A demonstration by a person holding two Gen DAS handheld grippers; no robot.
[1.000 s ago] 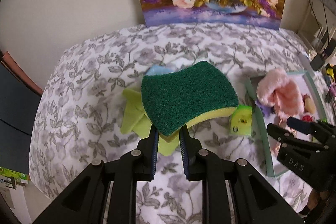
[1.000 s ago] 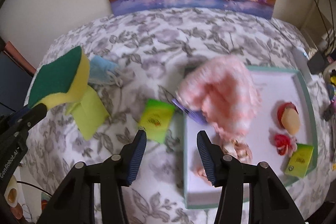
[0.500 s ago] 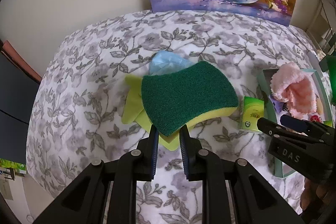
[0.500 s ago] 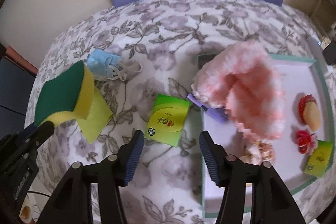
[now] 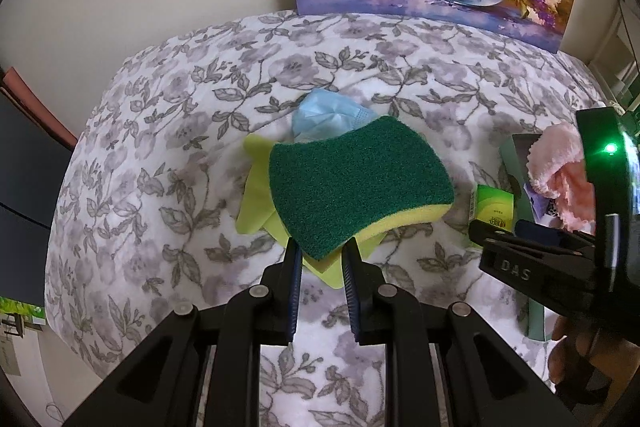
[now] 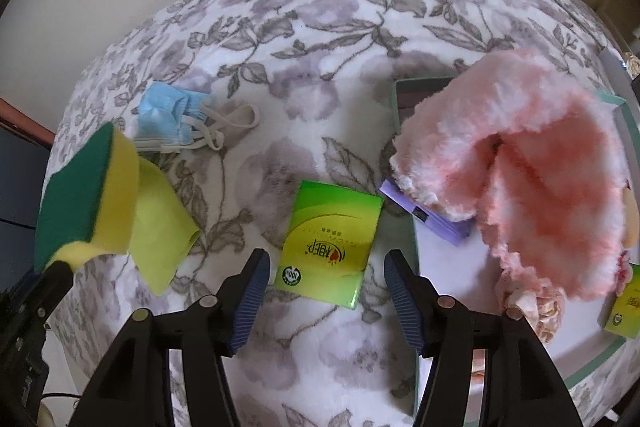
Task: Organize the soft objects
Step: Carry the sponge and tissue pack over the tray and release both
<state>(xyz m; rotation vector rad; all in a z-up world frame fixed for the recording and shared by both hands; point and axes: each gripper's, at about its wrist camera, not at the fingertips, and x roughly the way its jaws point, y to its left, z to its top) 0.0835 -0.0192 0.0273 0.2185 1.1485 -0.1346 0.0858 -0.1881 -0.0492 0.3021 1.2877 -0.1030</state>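
Your left gripper (image 5: 318,259) holds the green-and-yellow sponge (image 5: 356,187), jaws narrow on its corner, above the yellow cloth (image 6: 160,227) near the surface's left edge. Only your right view shows the blue mask's (image 6: 172,119) straps and the green packet (image 6: 332,251) between your right gripper's (image 6: 324,303) opening jaws, untouched, beside the tray (image 6: 412,235) holding the pink fluffy cloth (image 6: 532,167).

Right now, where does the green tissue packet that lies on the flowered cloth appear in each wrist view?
Left wrist view: the green tissue packet is at the right side, half hidden behind the right hand-held gripper.
Right wrist view: it lies low in the centre, just ahead of the opening jaws, not yet between them.
Shared landmark: the green and yellow sponge, held by the left hand-held gripper.
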